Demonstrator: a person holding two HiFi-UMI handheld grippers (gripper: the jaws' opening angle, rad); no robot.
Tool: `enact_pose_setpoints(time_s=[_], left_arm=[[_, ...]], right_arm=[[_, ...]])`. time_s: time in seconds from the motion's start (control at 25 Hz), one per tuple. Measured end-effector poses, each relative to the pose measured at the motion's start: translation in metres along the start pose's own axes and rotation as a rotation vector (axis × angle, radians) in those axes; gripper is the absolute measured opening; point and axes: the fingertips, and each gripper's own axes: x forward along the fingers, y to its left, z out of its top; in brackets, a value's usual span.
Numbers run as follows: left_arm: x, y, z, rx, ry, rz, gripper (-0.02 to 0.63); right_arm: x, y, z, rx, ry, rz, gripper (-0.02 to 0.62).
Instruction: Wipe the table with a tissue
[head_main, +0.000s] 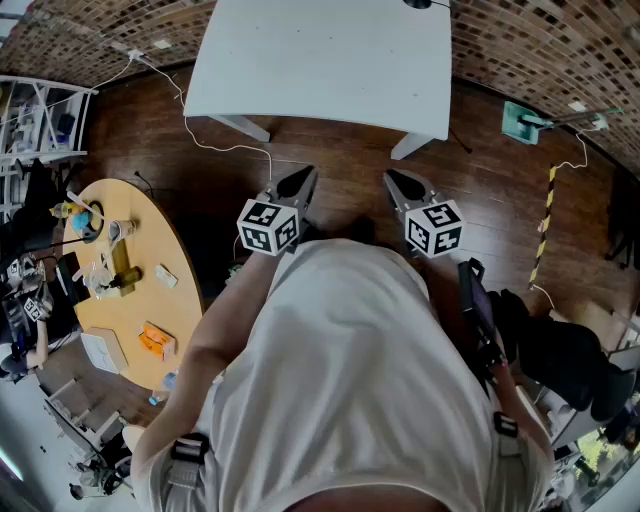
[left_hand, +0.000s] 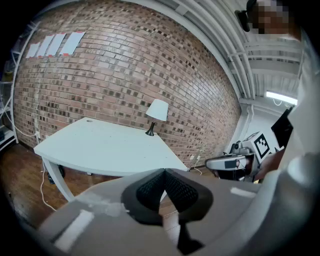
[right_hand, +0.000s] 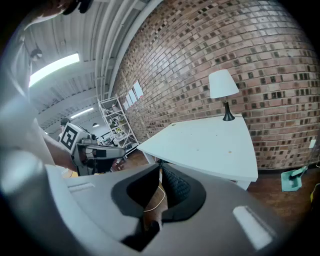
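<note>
A white table (head_main: 320, 60) stands ahead of me on the dark wood floor, against a brick wall. In the left gripper view the white table (left_hand: 105, 147) carries a white lamp (left_hand: 157, 111) at its far corner; the same lamp (right_hand: 222, 87) shows in the right gripper view. I see no tissue in any view. My left gripper (head_main: 303, 180) and right gripper (head_main: 396, 182) are held side by side in the air, short of the table's near edge. The left gripper (left_hand: 164, 173) has its jaws together with nothing between them, and so does the right gripper (right_hand: 160, 167).
A round wooden table (head_main: 175, 300) with bottles and small items stands at my left. A white cable (head_main: 215, 145) runs over the floor near the table legs. A teal dustpan (head_main: 520, 120) lies at the right, a metal shelf (head_main: 40, 115) at far left, and dark gear (head_main: 550, 350) to my right.
</note>
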Motion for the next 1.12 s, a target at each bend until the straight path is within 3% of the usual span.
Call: enact_pose_setpoints(time_s=[0.24, 0.52, 0.84, 1.12], left_arm=[[-0.015, 0.032, 0.004, 0.014, -0.009, -0.009, 0.006], [-0.069, 0.096, -0.002, -0.025, -0.024, 0.017, 0.005], [-0.145, 0.182, -0.026, -0.128, -0.097, 0.172, 0.005], [-0.213, 0.233, -0.052, -0.210, -0.152, 0.260, 0.006]], right_arm=[[0.035, 0.028, 0.016, -0.031, -0.001, 0.031, 0.021], [0.097, 0.103, 0.037, -0.084, 0.016, 0.133, 0.021], [0.183, 0.185, 0.045, -0.190, 0.104, 0.283, 0.021], [0.245, 0.257, 0.048, -0.262, 0.138, 0.381, 0.021]])
